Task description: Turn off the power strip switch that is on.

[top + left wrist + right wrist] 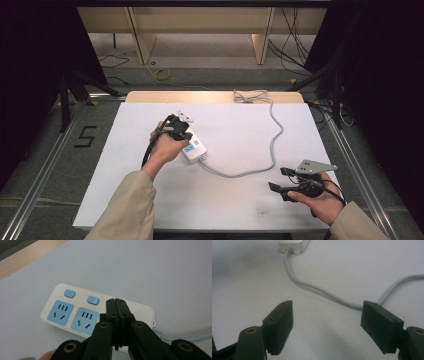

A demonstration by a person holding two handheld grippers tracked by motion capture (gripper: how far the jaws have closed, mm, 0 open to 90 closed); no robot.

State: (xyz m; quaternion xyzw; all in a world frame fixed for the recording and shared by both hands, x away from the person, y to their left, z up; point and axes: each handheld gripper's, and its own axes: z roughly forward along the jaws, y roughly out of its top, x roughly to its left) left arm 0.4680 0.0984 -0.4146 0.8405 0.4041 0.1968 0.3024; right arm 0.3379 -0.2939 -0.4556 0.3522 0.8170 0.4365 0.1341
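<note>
The power strip point(97, 312) is laid left of centre on the white table point(240, 125). The left gripper point(115, 302), jaws pressed together, is poised over its third switch. The right gripper point(327, 315) is held spread, empty, near right. Risk: the unsecured strip may be skidded by an off-centre press.

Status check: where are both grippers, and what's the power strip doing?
Left gripper shut, tips over white power strip with blue sockets, third switch hidden. Right gripper open, idle above white tabletop. Grey cord loops between them.
</note>
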